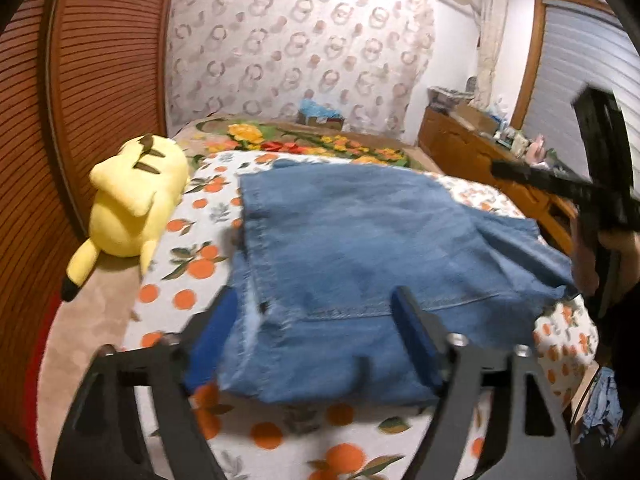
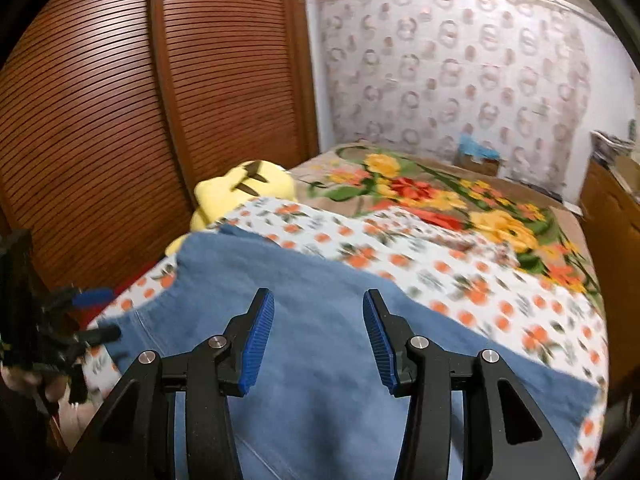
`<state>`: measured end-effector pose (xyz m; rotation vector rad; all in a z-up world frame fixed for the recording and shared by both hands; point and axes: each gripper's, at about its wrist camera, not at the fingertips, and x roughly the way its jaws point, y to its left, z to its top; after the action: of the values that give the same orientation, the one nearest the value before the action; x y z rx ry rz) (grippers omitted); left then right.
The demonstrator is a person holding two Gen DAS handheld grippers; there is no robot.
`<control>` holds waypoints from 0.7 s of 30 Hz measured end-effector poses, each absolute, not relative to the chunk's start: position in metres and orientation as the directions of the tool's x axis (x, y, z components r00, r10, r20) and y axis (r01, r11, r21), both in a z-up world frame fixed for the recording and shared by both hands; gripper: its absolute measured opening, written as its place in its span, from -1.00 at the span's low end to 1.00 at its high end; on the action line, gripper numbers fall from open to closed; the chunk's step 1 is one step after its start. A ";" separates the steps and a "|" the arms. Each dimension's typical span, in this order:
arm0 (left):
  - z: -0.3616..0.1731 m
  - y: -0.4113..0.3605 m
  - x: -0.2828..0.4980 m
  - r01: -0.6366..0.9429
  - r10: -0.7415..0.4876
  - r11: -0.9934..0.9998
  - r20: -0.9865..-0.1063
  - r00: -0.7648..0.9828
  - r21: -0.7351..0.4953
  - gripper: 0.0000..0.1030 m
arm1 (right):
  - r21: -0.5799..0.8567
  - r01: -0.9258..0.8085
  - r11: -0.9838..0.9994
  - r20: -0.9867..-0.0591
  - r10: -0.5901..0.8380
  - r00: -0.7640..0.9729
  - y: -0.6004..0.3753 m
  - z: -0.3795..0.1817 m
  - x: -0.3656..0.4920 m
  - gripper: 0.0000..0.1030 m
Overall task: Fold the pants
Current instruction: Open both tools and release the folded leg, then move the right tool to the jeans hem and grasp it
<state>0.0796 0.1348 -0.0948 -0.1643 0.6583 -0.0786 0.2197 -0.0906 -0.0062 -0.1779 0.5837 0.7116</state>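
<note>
Blue denim pants (image 1: 360, 240) lie folded on the orange-print sheet (image 1: 192, 264) of a bed. My left gripper (image 1: 312, 300) stands open at their near edge. Its blue pads (image 1: 212, 340) are spread wide on either side of the folded denim and do not press on it. In the right wrist view my right gripper (image 2: 318, 294) hovers open over the pants (image 2: 320, 400) with nothing between its fingers. The right gripper (image 1: 600, 184) also shows, blurred, at the right edge of the left wrist view. The left gripper (image 2: 60, 320) appears at the far left of the right wrist view.
A yellow plush toy (image 1: 132, 200) lies at the bed's left side against a slatted wooden wardrobe (image 1: 80, 80). A flowered blanket (image 1: 300, 140) covers the far end of the bed, with a small box (image 1: 320, 116) by the wall. A cluttered wooden dresser (image 1: 480, 152) stands to the right.
</note>
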 end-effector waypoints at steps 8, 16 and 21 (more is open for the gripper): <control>-0.092 0.100 0.089 0.062 -0.134 0.988 -0.591 0.796 -0.141 0.60 | 0.017 -0.568 0.823 -0.586 0.469 0.661 -0.150 -0.007 0.170 -0.06; -0.093 0.064 0.100 0.130 -0.165 0.986 -0.609 0.776 -0.102 0.60 | 0.004 -0.415 0.910 -0.620 0.328 0.713 -0.213 -0.011 0.173 -0.05; -0.092 0.039 0.107 0.172 -0.173 0.983 -0.611 0.773 -0.060 0.60 | 0.018 -0.325 0.945 -0.663 0.255 0.704 -0.237 -0.021 0.188 -0.05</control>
<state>0.1066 0.0389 -0.0923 -0.0004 0.6619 -0.1867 0.1879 -0.2368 -0.0207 -0.1031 0.7209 0.3233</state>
